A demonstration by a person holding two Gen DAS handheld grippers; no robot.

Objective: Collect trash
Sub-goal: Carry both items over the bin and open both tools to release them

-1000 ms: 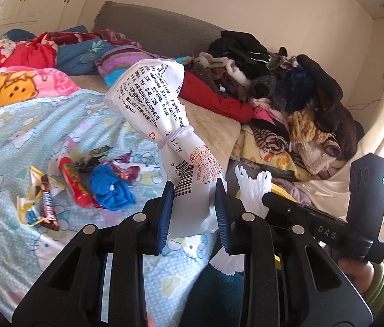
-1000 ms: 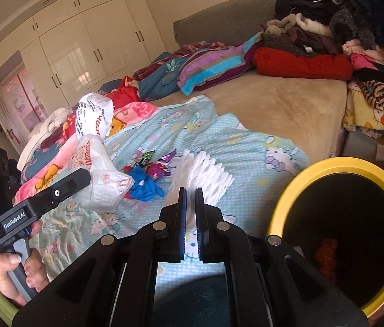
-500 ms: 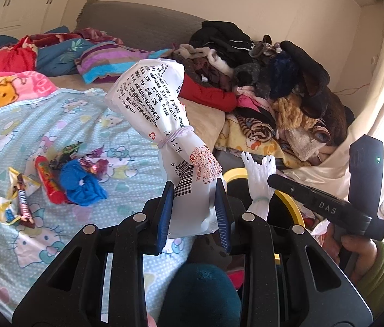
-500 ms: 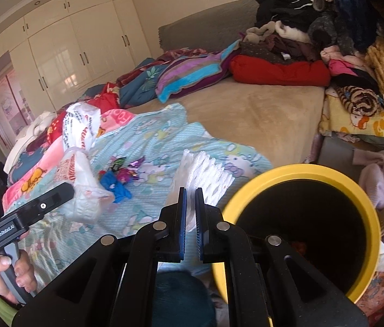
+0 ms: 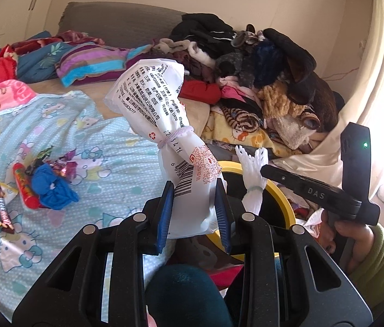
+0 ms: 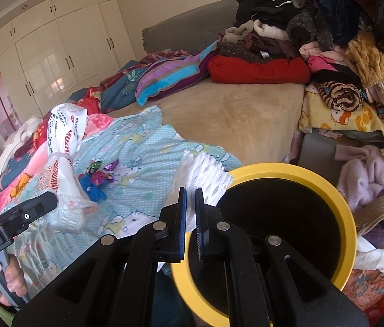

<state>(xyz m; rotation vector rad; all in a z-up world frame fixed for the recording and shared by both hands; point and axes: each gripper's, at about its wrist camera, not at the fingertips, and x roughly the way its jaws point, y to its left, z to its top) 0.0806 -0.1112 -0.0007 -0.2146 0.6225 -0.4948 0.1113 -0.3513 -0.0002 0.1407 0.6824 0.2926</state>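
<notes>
Yellow-rimmed, the bin [image 6: 351,226] sat just past the right claw [image 6: 191,218], its dark mouth at about two o'clock from the fingertips. That claw was clamped on a white foam net [image 6: 205,174], whose long axis fanned up toward twelve o'clock and overlapped the near rim. The left claw [image 5: 193,212] gripped a white printed bag [image 5: 159,109] by its lower end, standing upright; the bin rim [image 5: 284,204] lay at three o'clock behind it. The right claw looked nearer the opening. Wrappers [image 5: 1,209] remained on the bed at nine o'clock.
</notes>
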